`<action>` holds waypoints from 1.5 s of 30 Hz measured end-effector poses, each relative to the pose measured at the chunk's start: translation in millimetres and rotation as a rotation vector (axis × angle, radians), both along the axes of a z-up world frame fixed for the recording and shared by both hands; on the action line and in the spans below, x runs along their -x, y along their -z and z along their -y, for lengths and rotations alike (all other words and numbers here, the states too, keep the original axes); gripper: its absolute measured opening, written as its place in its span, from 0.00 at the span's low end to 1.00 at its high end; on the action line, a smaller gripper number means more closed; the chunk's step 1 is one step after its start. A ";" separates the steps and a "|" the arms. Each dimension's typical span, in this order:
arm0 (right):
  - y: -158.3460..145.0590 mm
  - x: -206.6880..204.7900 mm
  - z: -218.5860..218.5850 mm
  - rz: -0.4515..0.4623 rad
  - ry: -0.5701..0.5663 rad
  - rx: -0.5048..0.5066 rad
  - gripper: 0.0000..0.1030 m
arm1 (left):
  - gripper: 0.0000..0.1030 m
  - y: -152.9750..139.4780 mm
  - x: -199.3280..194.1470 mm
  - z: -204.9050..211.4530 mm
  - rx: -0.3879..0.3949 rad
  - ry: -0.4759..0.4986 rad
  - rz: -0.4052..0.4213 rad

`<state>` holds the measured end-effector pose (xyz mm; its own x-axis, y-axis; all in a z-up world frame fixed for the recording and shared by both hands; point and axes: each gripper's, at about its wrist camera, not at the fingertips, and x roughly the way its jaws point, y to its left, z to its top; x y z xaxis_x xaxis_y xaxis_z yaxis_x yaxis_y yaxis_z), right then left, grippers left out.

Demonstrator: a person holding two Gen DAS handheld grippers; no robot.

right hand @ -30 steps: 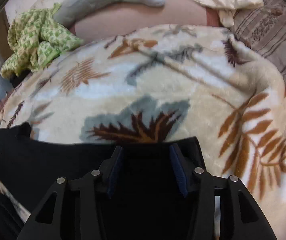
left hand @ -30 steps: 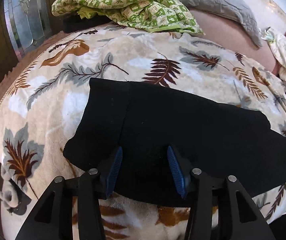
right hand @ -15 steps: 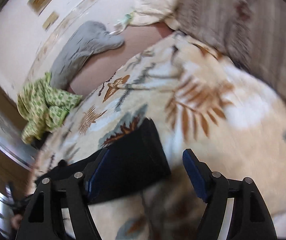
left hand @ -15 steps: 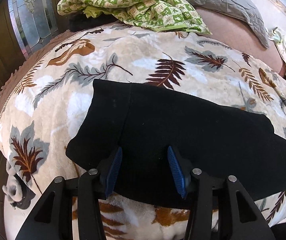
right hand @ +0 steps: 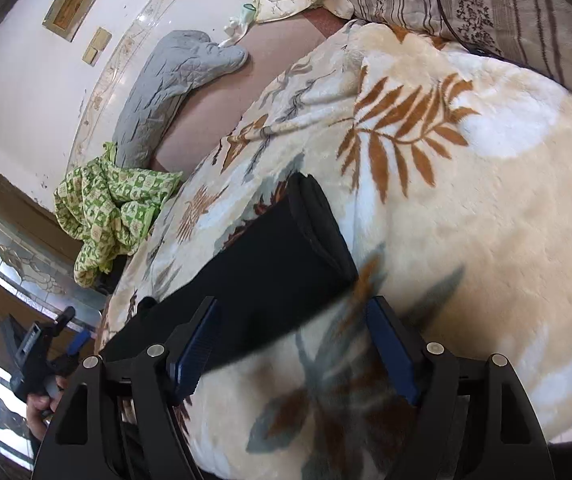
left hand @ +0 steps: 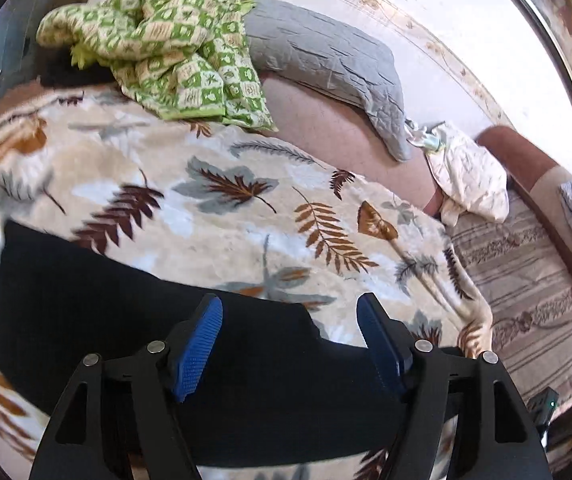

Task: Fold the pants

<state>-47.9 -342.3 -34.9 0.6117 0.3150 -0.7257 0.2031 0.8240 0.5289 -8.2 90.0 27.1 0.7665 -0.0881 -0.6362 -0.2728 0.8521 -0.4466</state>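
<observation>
The black pants (left hand: 125, 312) lie flat in a long strip on the leaf-patterned blanket (left hand: 245, 216). In the right wrist view they (right hand: 269, 276) run from lower left to a hem end near the middle. My left gripper (left hand: 290, 344) is open and empty, held above the pants. My right gripper (right hand: 292, 350) is open and empty, above the blanket just past the pants' near edge. The left gripper also shows far left in the right wrist view (right hand: 41, 356), held in a hand.
A green checked cloth (left hand: 165, 40) is bunched at the bed's far left. A grey quilted pillow (left hand: 326, 64) lies along the wall, with a cream pillow (left hand: 466, 176) and a striped sheet (left hand: 526, 280) to the right. The blanket (right hand: 466, 220) spreads right of the pants.
Both grippers have opened wider and lifted off the pants. The left view has swung right along the pants. The right gripper pulled back and turned, leaving the hem end lying on the blanket.
</observation>
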 end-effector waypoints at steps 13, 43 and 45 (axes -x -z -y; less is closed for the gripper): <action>20.7 -16.8 23.1 0.014 0.075 -0.273 0.23 | 0.68 14.8 -4.0 -21.6 0.129 -0.076 0.014; -26.6 -48.6 -187.4 0.163 -0.450 -0.040 0.08 | 0.67 51.2 15.2 -78.5 0.433 -0.243 -0.008; -31.5 -49.5 -220.3 0.187 -0.540 -0.007 0.08 | 0.67 51.4 13.8 -77.3 0.434 -0.239 -0.010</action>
<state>1.6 -122.0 -3.4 0.4803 0.6234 -0.6170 -0.3437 0.7810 0.5215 -21.9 167.2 -24.3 0.7918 -0.1694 -0.5869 -0.4436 0.5011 -0.7431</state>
